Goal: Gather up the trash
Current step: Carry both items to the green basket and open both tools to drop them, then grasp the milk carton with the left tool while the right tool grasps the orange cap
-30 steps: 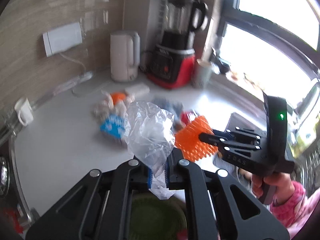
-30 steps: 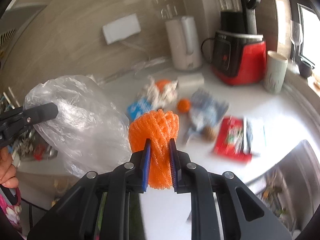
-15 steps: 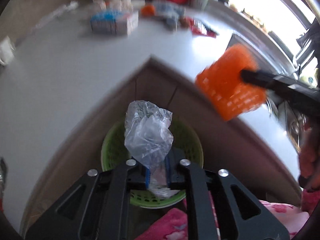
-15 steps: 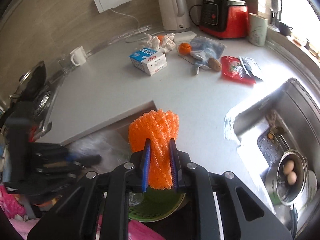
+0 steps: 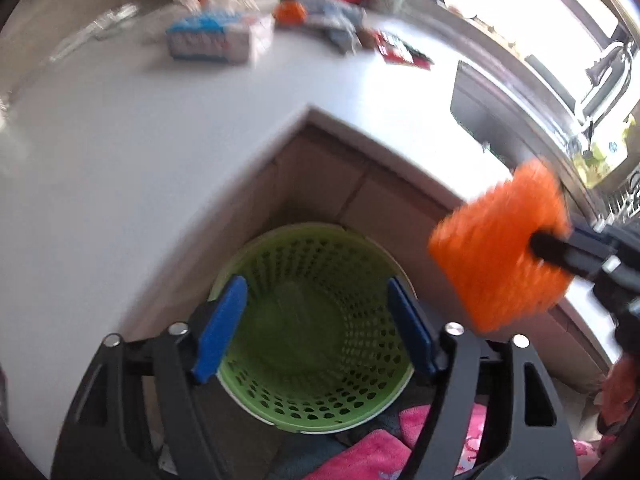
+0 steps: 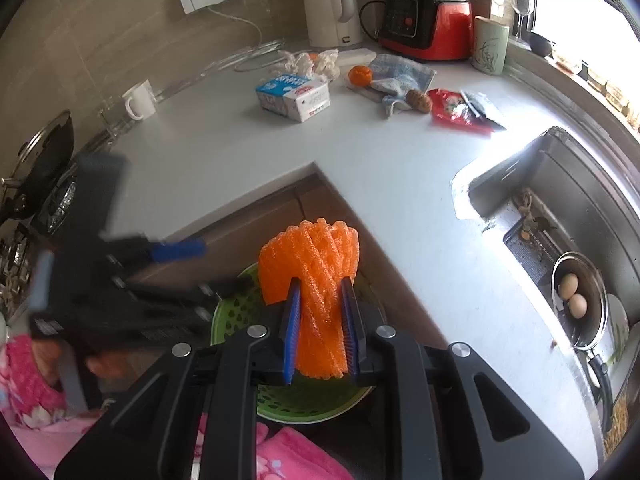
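Netting (image 6: 310,280), orange foam, sits pinched in your right gripper (image 6: 319,336) at lower centre, over the green bin (image 5: 312,320). Your left gripper (image 5: 314,328) is opening above that bin, nothing between its fingers.

Glaring through the window (image 6: 576,12), washing out the white counter (image 6: 224,148); beige wall (image 6: 100,32) staying dim behind.

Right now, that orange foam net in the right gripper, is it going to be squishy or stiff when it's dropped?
Probably squishy: the orange foam net pinches narrow between the right gripper. Its open mesh looks light, so it may bounce.
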`<state>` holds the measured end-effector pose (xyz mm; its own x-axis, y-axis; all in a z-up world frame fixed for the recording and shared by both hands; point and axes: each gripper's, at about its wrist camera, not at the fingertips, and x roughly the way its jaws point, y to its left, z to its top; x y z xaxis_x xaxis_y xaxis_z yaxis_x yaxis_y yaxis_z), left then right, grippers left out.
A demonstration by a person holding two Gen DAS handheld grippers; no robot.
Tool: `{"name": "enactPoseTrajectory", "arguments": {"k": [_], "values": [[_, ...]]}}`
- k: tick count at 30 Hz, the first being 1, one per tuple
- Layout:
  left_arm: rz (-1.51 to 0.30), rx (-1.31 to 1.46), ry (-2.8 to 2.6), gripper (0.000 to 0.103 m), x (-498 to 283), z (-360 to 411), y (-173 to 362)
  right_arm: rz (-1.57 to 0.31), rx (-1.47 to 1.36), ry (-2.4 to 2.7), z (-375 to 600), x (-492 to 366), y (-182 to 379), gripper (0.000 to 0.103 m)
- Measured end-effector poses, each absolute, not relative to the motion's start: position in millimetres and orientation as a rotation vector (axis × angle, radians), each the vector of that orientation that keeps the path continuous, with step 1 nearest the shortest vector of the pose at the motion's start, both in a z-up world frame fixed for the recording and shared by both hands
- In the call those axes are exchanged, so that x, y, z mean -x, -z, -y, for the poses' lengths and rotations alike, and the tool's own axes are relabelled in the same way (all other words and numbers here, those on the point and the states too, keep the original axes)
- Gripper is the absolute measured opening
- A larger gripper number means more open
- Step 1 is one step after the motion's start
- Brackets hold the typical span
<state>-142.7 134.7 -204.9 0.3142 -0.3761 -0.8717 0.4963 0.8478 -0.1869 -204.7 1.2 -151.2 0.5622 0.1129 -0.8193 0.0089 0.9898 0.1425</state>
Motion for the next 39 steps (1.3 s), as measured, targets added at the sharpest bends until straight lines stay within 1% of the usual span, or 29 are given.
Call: {"name": "enactPoseTrajectory", "arguments": {"k": [5, 7, 8, 9, 10, 12, 18, 22, 26, 28, 36, 39], "values": [[-1.037, -0.091, 0.507, 0.082, 131.3, -162.8, 169.4, -1.007, -0.141, -0.106, -14.7, 206.0, 169.2, 0.021], [-1.012, -0.080, 0.477, 0.086, 123.8, -172.4, 157.4, -1.036, -0.145, -0.143, -23.9, 204.2, 180.9, 0.025], [-1.001, -0.079, 0.467, 0.088, 122.8, -178.3, 151.9, -1.047, -0.141, -0.153, -27.3, 203.3, 184.5, 0.029], [-0.989, -0.080, 0.458, 0.089, 118.6, -180.6, 147.1, -1.062, -0.134, -0.164, -32.4, 202.3, 189.8, 0.045], [-0.984, -0.079, 0.451, 0.090, 115.0, -182.0, 143.3, -1.069, -0.127, -0.168, -35.2, 201.5, 192.7, 0.064], [-0.983, -0.071, 0.435, 0.090, 106.3, -184.0, 138.3, -1.066, -0.109, -0.160, -39.9, 200.3, 195.8, 0.077], [-1.002, -0.002, 0.379, 0.090, 74.2, -173.7, 131.2, -1.032, -0.115, -0.175, -25.4, 179.3, 183.3, 0.083], [-0.986, 0.013, 0.323, 0.091, 52.8, -156.7, 124.4, -0.986, -0.078, -0.203, -6.6, 149.8, 166.2, 0.083], [-0.994, 0.046, 0.258, 0.094, 26.3, -137.7, 120.9, -0.938, -0.026, -0.226, 17.2, 112.4, 150.6, 0.084], [-1.006, 0.080, 0.207, 0.095, 7.3, -126.0, 120.1, -0.911, -0.010, -0.229, 33.5, 93.6, 143.9, 0.088], [-1.120, 0.254, -0.076, 0.095, -68.6, -88.7, 144.0, -0.863, 0.015, -0.258, 93.1, 32.3, 138.5, 0.089], [-1.131, 0.259, -0.192, 0.095, -93.0, -80.9, 153.7, -0.864, -0.005, -0.279, 113.1, 7.3, 141.5, 0.089]]}}
